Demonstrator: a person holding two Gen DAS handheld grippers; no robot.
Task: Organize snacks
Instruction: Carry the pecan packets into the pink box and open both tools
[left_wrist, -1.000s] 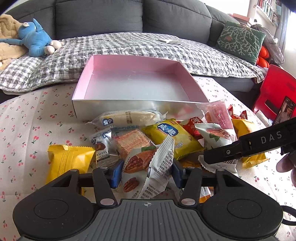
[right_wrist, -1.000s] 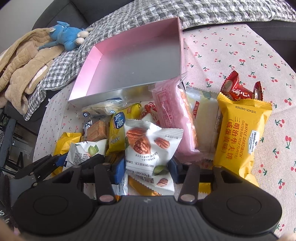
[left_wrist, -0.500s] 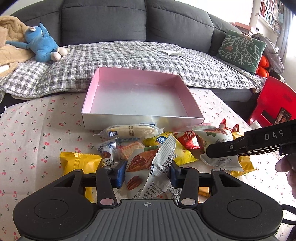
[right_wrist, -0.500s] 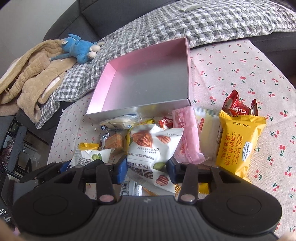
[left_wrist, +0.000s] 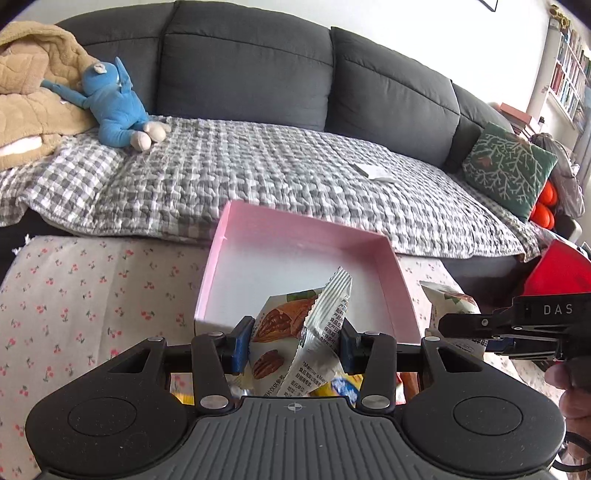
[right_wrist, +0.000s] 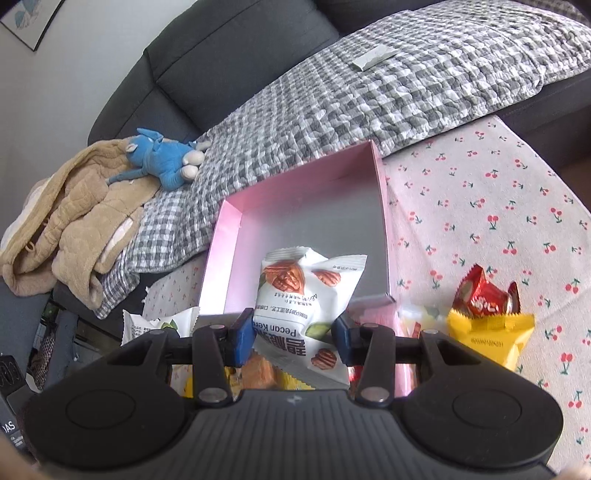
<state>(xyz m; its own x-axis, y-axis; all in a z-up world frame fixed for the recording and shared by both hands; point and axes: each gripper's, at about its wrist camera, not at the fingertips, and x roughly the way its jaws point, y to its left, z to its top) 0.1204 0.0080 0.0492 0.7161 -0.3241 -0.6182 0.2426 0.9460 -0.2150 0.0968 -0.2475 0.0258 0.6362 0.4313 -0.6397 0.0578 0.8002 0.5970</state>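
Observation:
My left gripper (left_wrist: 293, 347) is shut on a crumpled white pecan packet (left_wrist: 295, 332), held up in front of the near wall of the empty pink box (left_wrist: 306, 240). My right gripper (right_wrist: 293, 341) is shut on a second white pecan kernel packet (right_wrist: 299, 295), lifted over the near edge of the same pink box (right_wrist: 306, 206). The right gripper with its packet (left_wrist: 452, 302) also shows at the right of the left wrist view. The left gripper's packet (right_wrist: 159, 325) shows at the lower left of the right wrist view.
A red wrapped snack (right_wrist: 484, 295), a yellow wafer pack (right_wrist: 491, 336) and a pink pack (right_wrist: 376, 317) lie on the cherry-print tablecloth (right_wrist: 498, 192) right of the box. More snacks lie under the grippers. Behind is a grey sofa with a checked blanket (left_wrist: 258, 166) and blue plush toy (left_wrist: 114, 107).
Both grippers have lifted their pecan packets off the snack pile and moved up and forward toward the pink box. The pile has dropped below the views.

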